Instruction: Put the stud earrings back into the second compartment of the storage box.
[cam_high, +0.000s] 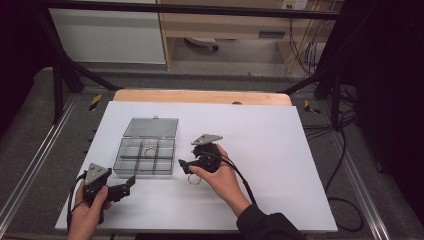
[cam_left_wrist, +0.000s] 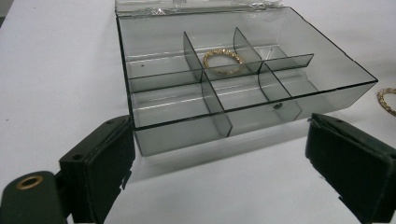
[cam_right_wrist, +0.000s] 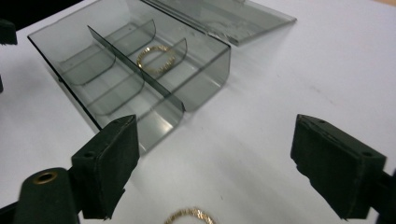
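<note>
A clear grey divided box (cam_high: 131, 165) sits left of centre on the white table, its lid (cam_high: 151, 127) laid open behind it. A gold bracelet (cam_high: 149, 151) lies in a middle back compartment, also seen as the bracelet (cam_left_wrist: 223, 59) and the bracelet (cam_right_wrist: 156, 58). A second gold bracelet (cam_high: 194, 181) lies on the table right of the box, just under my right gripper (cam_high: 184, 166), which stands open above it. That second bracelet (cam_right_wrist: 189, 215) shows between the jaws at the bottom edge. My left gripper (cam_high: 129, 186) is open, facing the box's front wall (cam_left_wrist: 177, 135) from close by.
A white sheet (cam_high: 260, 150) covers the table, with a wooden strip (cam_high: 200, 96) along its far edge. Black frame bars and cables (cam_high: 340, 120) run along the right side. The second bracelet (cam_left_wrist: 387, 100) shows at the right edge of the left gripper view.
</note>
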